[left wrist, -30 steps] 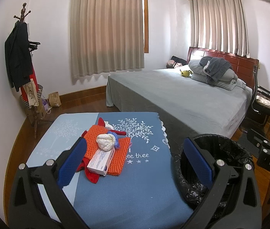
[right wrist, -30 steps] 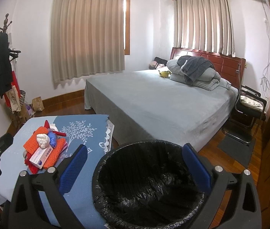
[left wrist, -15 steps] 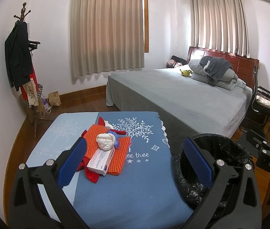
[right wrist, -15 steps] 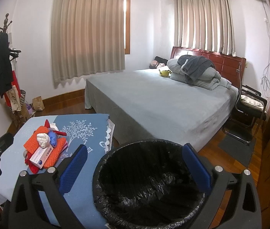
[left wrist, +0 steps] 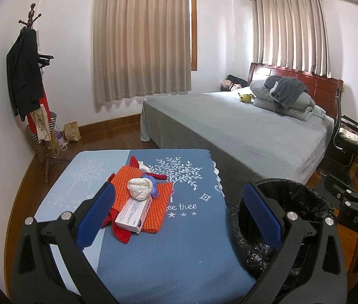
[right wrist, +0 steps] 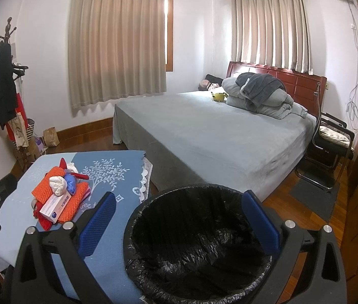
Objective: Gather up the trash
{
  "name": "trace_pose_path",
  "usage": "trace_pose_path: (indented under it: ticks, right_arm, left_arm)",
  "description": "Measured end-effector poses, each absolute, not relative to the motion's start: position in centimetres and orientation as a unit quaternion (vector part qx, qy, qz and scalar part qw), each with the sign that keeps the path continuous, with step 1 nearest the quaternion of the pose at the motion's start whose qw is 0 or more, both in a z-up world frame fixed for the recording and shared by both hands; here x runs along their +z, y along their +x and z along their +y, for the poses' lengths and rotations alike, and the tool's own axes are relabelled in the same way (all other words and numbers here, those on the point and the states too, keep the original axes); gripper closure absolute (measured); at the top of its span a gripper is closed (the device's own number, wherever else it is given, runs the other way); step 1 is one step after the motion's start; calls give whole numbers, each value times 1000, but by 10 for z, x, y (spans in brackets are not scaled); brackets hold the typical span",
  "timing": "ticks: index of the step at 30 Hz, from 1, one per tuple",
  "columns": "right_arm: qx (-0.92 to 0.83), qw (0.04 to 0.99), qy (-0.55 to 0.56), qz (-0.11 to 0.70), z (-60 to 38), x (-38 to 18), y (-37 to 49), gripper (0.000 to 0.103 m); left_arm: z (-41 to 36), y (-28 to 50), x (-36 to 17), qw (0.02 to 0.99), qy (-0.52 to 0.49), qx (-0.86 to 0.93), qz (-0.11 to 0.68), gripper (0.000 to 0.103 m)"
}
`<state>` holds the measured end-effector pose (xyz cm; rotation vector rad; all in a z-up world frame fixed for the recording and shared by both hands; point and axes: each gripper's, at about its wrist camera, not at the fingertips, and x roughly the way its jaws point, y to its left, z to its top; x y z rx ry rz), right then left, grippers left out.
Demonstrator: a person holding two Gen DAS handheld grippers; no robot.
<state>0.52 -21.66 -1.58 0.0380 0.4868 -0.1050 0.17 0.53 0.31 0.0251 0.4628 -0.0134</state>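
- The trash is a small heap on the worktop point(left wrist: 153, 253): a crumpled white paper ball point(left wrist: 139, 188) and a white carton point(left wrist: 133, 212) lie on an orange knitted mat point(left wrist: 153, 202), with a blue wad point(left wrist: 153, 186) touching the ball.
- The bin point(right wrist: 196, 240), lined with a black bag, stands just beside the worktop edge, probably so that each piece needs only a short carry.
- The left claw point(left wrist: 176, 214) is spread wide and holds nothing; it hovers near the heap, which lies close to its left finger.
- The right claw point(right wrist: 179, 217) is also spread and without load, above the bin mouth.
- The bed point(right wrist: 216, 131) is behind, well apart.
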Motion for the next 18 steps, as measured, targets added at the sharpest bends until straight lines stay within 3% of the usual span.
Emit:
trace_pose_path:
  ticks: [18]
  right_arm:
    - [-52,969,19,243,-216,-17,6,6]
  left_arm:
    - [6,2,3,973,12,-7,230,5]
